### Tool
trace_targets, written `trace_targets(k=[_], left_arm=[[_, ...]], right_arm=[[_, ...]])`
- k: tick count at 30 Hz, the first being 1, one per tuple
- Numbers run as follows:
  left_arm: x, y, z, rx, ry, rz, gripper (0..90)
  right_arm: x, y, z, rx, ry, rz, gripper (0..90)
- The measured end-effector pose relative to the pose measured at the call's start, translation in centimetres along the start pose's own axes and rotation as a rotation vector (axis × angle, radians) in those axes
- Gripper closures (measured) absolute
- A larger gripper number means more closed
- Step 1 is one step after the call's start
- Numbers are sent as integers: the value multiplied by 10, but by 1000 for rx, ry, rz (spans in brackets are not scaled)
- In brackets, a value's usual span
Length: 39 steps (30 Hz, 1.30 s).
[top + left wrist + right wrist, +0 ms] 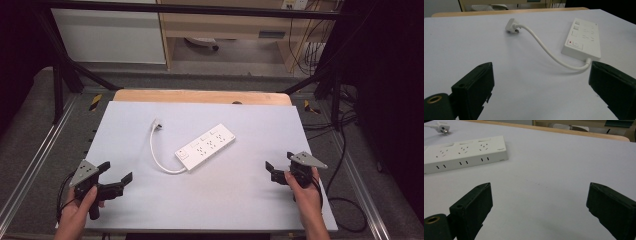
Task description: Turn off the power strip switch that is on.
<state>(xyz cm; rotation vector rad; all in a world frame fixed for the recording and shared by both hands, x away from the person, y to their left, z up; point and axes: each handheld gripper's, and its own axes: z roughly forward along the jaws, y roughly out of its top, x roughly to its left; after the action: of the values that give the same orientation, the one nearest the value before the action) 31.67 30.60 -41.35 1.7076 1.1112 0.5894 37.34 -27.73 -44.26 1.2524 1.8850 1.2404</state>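
A white power strip (205,146) lies slanted near the middle of the pale table sheet (210,205). Its white cable (156,157) loops from the near end to a plug (158,123) lying farther back on the left. In the left gripper view the power strip (582,40) is ahead on the right and the plug (512,25) is farther off. My left gripper (116,171) rests open at the front left with nothing between its jaws, pointing toward the cable. At the front right my right gripper (279,161) is open and empty, facing the strip (464,152).
A strip of the wooden tabletop (200,96) shows past the sheet's far edge. Black frame bars (60,70) stand at the back corners. Dark cables (345,200) trail on the floor to the right. Metal rails run along both sides of the table.
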Motion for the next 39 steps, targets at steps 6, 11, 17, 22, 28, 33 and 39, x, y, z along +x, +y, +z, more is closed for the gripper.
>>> trace_targets(k=[6, 11, 17, 22, 28, 33, 39], left_arm=[[0, 0, 0, 1, -5, 0, 61], [-1, 0, 0, 2, -6, -1, 61], [0, 0, 0, 2, -5, -4, 61], [0, 0, 0, 1, -6, -2, 61], [0, 0, 0, -2, -6, -4, 61], [0, 0, -1, -4, -5, -4, 61], [0, 0, -1, -3, -2, -4, 61]], right_arm=[[1, 0, 2, 8, 6, -1, 74], [2, 0, 2, 6, 6, -5, 71], [4, 2, 1, -11, 20, -6, 64], [10, 6, 0, -31, 53, -3, 51], [23, 10, -3, -57, 86, -21, 47], [33, 14, -5, -71, 111, -37, 56], [45, 20, -8, -78, 118, -63, 56]])
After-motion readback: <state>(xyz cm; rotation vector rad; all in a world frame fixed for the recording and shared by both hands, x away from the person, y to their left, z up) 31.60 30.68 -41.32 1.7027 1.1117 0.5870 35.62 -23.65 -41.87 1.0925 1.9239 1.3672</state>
